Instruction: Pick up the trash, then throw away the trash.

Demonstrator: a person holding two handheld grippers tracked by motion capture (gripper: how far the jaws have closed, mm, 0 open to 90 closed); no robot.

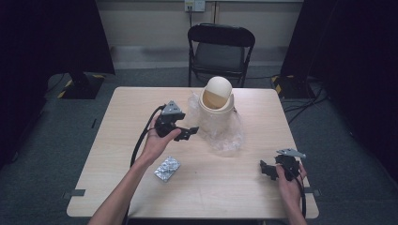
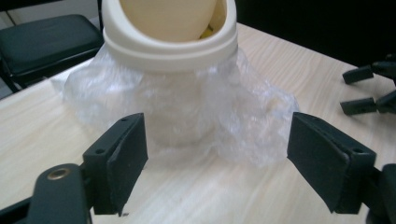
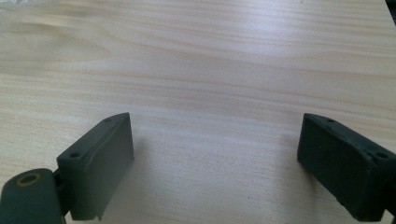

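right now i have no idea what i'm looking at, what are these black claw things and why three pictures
A person sits at a pale wooden table and holds a black two-jaw hand gripper in each hand. The left gripper and the right gripper are both open and hold nothing.

The high view comes from a fixed camera above the table. The other two come from cameras riding on the grippers, so the black jaws rise from the bottom of those views.

On the table stands a small cream plastic bin with a domed swing lid, with a crumpled clear plastic bag around its base. A silver foil blister pack lies nearer the person. The left gripper view faces the bin; the right gripper view faces bare wood.
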